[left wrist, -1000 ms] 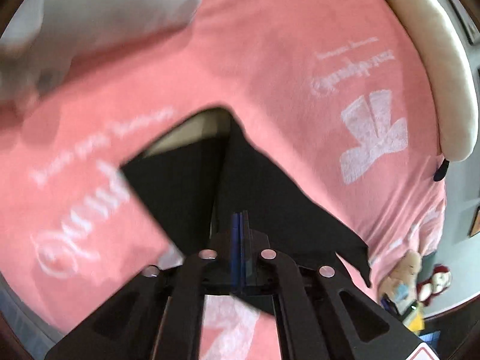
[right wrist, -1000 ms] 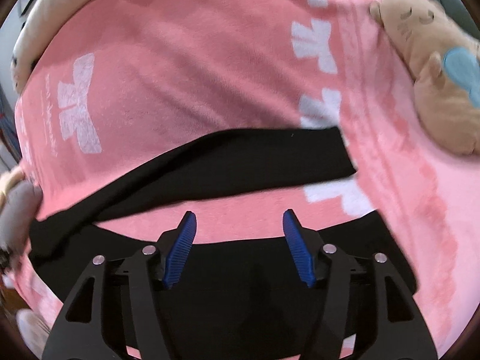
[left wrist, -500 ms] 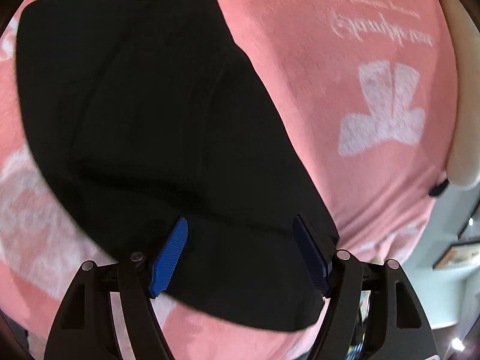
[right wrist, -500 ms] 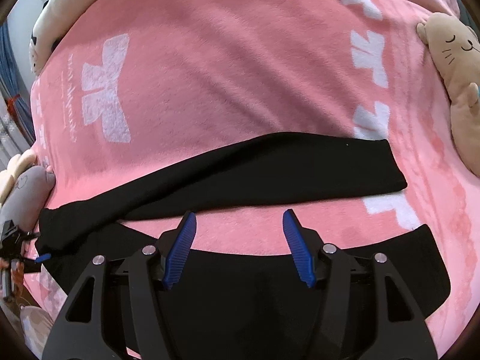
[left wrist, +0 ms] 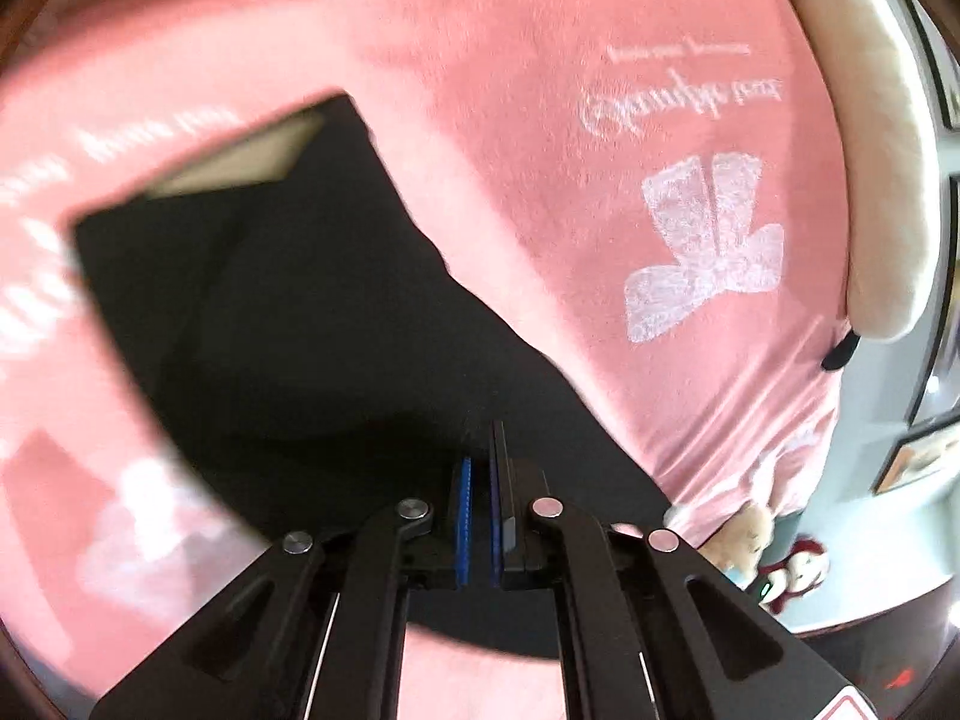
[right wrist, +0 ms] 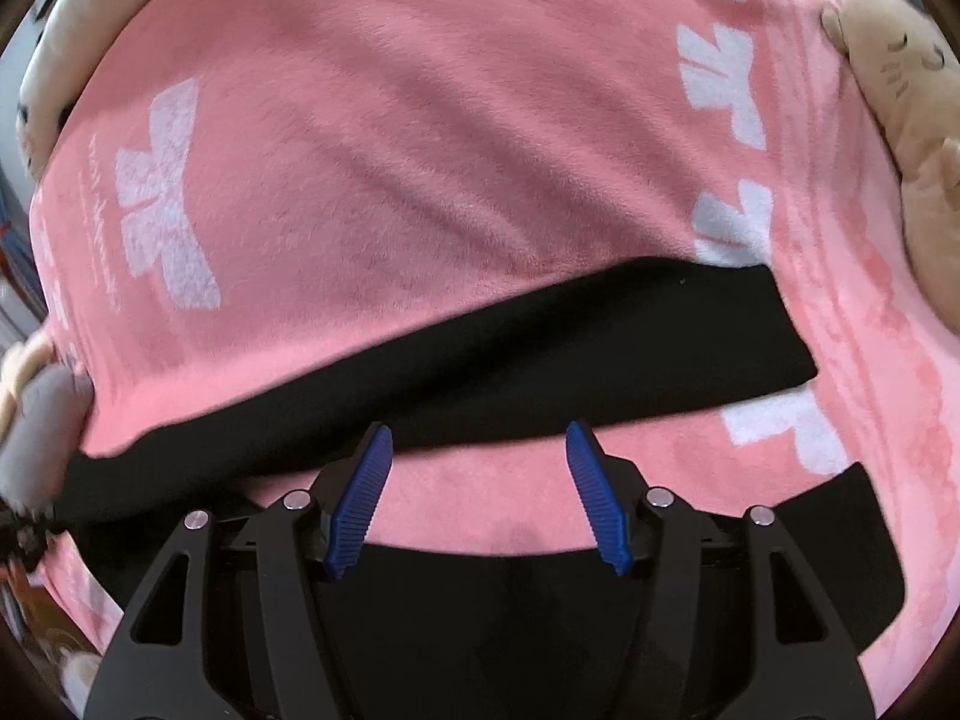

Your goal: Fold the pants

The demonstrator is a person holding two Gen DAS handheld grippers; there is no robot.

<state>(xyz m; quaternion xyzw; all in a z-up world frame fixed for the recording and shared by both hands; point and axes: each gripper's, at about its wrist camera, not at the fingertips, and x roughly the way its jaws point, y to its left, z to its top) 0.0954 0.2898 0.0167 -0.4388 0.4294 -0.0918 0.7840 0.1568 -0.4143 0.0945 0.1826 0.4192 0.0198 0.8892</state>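
Black pants (left wrist: 288,348) lie on a pink blanket (left wrist: 540,90). In the left wrist view the waist end with its pale inner lining (left wrist: 240,159) shows at upper left. My left gripper (left wrist: 478,468) is shut, its blue pads pinching the edge of the black fabric. In the right wrist view one pant leg (right wrist: 570,342) stretches across the blanket (right wrist: 390,150) and the other leg (right wrist: 600,618) lies under the gripper body. My right gripper (right wrist: 477,441) is open and empty, hovering over the pink strip between the two legs.
A tan plush cat (right wrist: 900,120) lies at the right of the blanket. A cream cushion (left wrist: 864,150) lines the bed's far edge. Small plush toys (left wrist: 774,558) sit beyond the blanket's corner; a grey plush (right wrist: 36,420) is at the left.
My left gripper was open over the pants half a second ago and is now shut on the fabric edge, pulled back from the cloth. The right gripper stays open, shifting slightly.
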